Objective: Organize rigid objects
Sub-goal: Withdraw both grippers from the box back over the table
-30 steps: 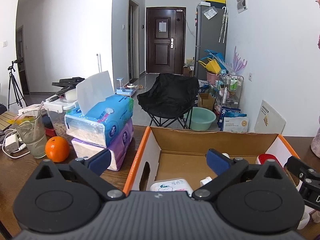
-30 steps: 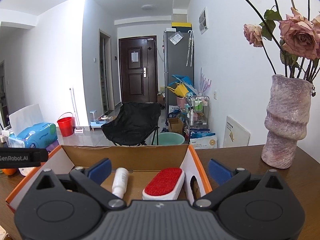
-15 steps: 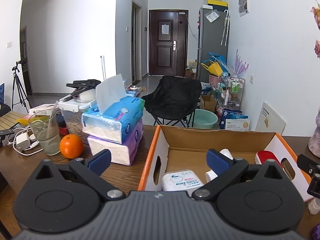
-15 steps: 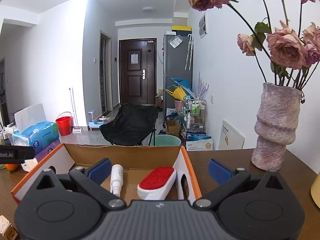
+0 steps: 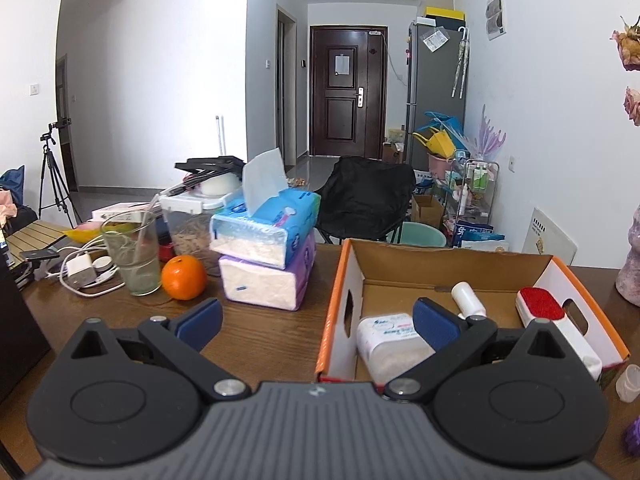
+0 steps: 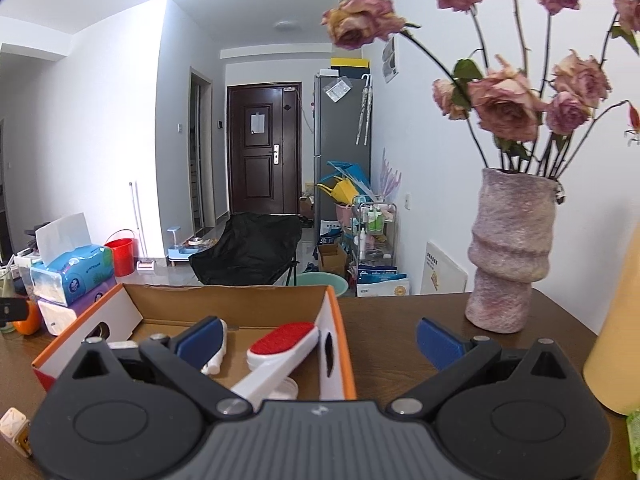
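Inside box point(image 5: 460, 268): three items.

a dark brown wooden desk point(image 5: 272, 336) carries an orange-rimmed open cardboard box point(image 5: 448, 276). left of it lies a purple tissue pack point(image 5: 264, 280) with a blue tissue pack on top, then a round orange fruit point(image 5: 183, 277), a clear drinking glass point(image 5: 130, 254) and a white charger with cables point(image 5: 82, 272). right of the box stands a mauve ribbed vase point(image 6: 510, 252), and a small translucent cup point(image 5: 629, 382) sits near the box's front corner.
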A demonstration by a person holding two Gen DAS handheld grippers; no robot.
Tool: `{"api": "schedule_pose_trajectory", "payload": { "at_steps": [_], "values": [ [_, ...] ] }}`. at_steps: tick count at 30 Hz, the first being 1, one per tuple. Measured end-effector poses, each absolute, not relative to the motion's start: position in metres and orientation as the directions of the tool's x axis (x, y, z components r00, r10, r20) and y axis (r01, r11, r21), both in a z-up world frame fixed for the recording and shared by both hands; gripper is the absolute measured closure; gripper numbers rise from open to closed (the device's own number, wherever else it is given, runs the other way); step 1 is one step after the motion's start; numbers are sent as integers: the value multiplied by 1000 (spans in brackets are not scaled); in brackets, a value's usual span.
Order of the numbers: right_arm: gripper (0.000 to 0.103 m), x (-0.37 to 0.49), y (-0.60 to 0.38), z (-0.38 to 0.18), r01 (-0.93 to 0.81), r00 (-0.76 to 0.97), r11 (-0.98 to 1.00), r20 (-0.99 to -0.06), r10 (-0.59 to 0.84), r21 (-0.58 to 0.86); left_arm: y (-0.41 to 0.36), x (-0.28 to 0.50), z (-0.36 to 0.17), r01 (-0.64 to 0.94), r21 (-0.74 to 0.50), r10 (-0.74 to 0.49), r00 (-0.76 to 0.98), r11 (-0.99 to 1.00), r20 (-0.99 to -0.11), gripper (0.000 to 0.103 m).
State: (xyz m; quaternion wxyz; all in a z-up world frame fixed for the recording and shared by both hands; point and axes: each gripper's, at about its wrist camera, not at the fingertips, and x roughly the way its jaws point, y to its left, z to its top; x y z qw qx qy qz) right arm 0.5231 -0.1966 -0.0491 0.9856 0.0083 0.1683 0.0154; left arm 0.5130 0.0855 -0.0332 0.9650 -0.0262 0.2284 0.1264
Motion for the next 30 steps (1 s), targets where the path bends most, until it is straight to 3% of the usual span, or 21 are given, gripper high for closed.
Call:
{"api": "schedule_pose_trajectory", "payload": {
  "at_steps": [30],
  "values": [
    [0,421,-254,-57,51,931,999,-362,-52,-13,111,418,-48,-311,-35,249,820,950,-515,0]
  ]
}}
